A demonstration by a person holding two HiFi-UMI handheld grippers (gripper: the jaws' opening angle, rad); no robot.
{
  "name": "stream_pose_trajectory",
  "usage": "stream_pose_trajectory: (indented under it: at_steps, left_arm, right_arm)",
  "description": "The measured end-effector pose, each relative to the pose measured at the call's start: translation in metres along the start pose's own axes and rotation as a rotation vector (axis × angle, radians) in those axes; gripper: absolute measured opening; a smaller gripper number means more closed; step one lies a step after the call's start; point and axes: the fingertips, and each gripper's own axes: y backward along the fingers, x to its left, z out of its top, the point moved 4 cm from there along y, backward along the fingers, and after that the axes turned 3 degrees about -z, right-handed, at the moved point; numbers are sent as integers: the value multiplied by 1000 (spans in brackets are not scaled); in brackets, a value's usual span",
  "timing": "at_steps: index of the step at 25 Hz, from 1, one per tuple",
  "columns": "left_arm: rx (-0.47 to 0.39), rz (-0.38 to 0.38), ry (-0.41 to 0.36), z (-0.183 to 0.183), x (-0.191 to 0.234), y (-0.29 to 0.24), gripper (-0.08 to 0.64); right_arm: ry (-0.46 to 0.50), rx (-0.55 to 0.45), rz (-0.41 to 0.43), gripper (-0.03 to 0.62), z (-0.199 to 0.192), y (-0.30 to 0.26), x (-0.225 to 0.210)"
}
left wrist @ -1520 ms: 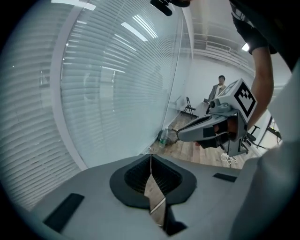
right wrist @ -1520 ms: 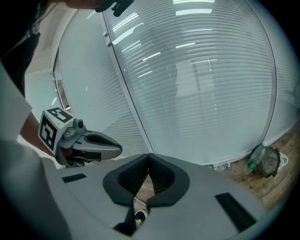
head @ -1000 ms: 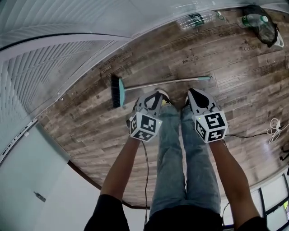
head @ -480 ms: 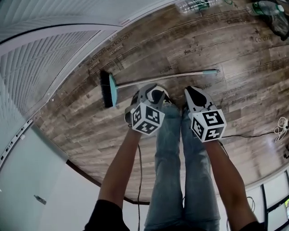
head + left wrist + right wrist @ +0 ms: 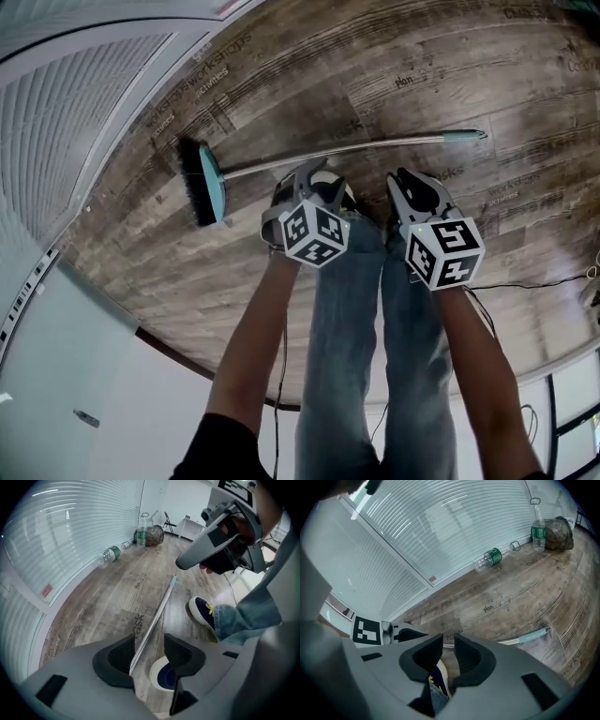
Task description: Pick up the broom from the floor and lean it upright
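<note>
The broom lies flat on the wood floor: black bristles on a teal head [image 5: 201,184] at the left, and a metal handle [image 5: 347,151] running right to a teal end grip [image 5: 464,137]. My left gripper [image 5: 307,180] hangs just above the handle. Its jaws have just been opening and stand wide, and in the left gripper view the handle [image 5: 157,613] shows in the gap between them [image 5: 147,645], untouched. My right gripper [image 5: 412,186] hovers near the handle's right half. Its jaws [image 5: 448,644] have just been opening and stand partly apart with nothing gripped. The end grip [image 5: 534,634] shows beside them.
The person's legs and dark shoes [image 5: 205,612] stand just behind the handle. A white slatted wall [image 5: 84,122] runs along the left. Plastic bottles [image 5: 490,557] and a dark bag [image 5: 558,531] lie by the far wall. A thin cable [image 5: 525,284] crosses the floor at the right.
Both grippers have sunk towards the floor and the broom. The head camera has dipped with them, so the broom looks larger and the far bottles have left its view.
</note>
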Motion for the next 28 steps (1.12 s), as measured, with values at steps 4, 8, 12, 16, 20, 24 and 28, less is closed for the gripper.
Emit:
stream_pose_trajectory:
  at_steps: [4,8,12,16,20,24,28]
  left_arm:
    - [31,5,-14,-14,4,-40,195]
    - [86,-18,-109,-28,6,-71,199]
    - [127,-12,-133,-34,11,-92,199]
    - [151,-5,-141,-33,15,-100,199]
    - [159,6,-119,-32,15,-100,198]
    - [162,20,-111,-30,17,-100,138]
    - [160,39,-185,-29,16,-98,122]
  right_arm:
    - [24,15,3,80,-16,-23,-11]
    - [-10,8,9,80,-27,-42,-27]
    - [-36,15,-13,80,-33,-53,-41]
    - [-56,18,-22,80,-37,-60,-46]
    - [-99,26,-25,80,-41,-67,-49]
    - [-150,21,-31,80,-42,-70,-53]
    - [-162,18,-23,80,-43,-70,-57]
